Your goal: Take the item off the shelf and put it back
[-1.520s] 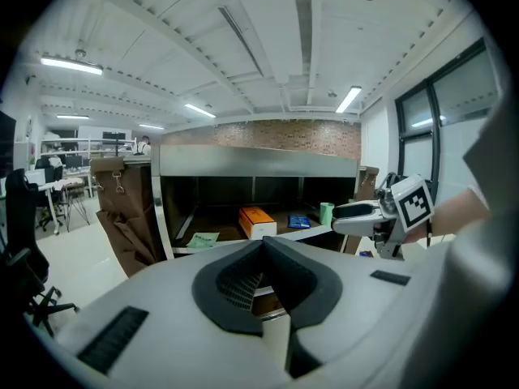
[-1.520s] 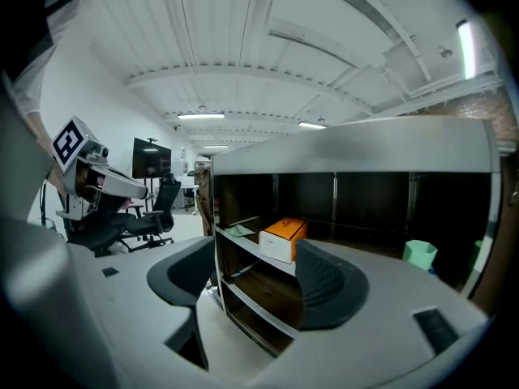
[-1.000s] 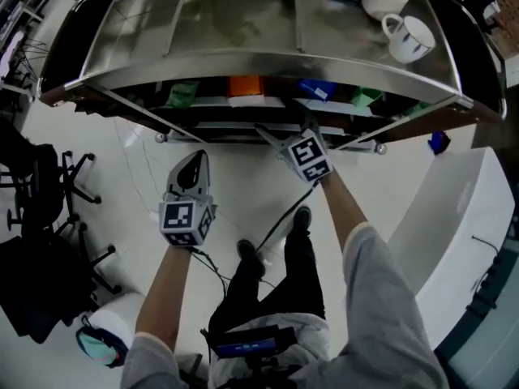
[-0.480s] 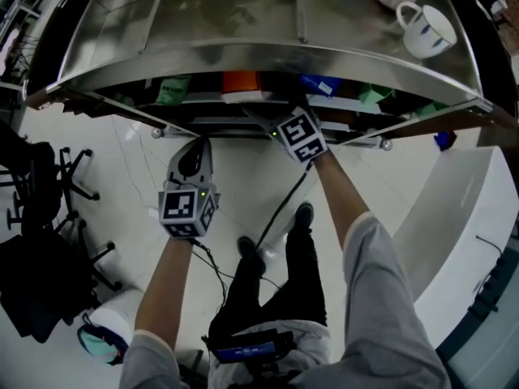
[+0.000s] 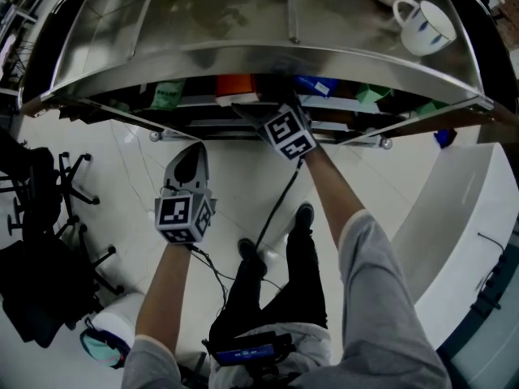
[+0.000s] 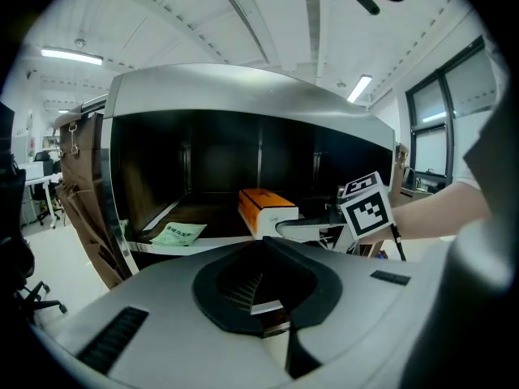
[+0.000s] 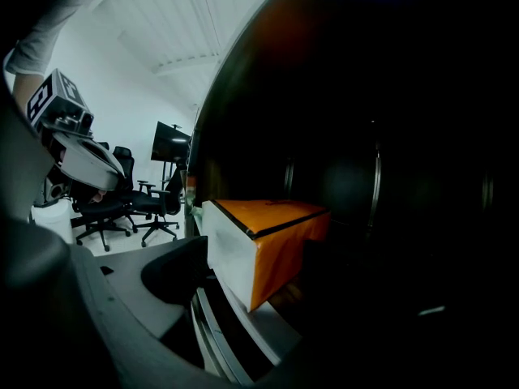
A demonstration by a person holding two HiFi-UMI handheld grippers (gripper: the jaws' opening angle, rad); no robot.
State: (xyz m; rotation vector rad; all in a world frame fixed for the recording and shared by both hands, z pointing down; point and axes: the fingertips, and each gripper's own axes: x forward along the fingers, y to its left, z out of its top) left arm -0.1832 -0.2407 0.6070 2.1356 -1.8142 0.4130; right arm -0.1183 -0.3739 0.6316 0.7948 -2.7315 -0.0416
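An orange box (image 5: pixel 238 85) with a white end lies on the shelf under the steel top (image 5: pixel 203 23). My right gripper (image 5: pixel 253 113) reaches in under that top, open, with the box's (image 7: pixel 276 241) near end between its jaws. One grey finger (image 7: pixel 130 290) shows beside the white end; the other is lost in the dark, and I cannot see contact. The left gripper view shows the box (image 6: pixel 263 203) with the right gripper (image 6: pixel 312 228) at its end. My left gripper (image 5: pixel 190 154) hangs in front of the shelf, shut and holding nothing (image 6: pixel 268 254).
A green packet (image 5: pixel 168 94) lies left of the box on the same shelf; a blue item (image 5: pixel 316 85) and a green one (image 5: pixel 369 96) lie to its right. A mug (image 5: pixel 422 27) stands on the top. Office chairs (image 5: pixel 40 185) stand left, a white counter (image 5: pixel 462 217) right.
My right gripper has moved left and further in under the shelf top, up to the orange box. The left gripper has only shifted slightly.
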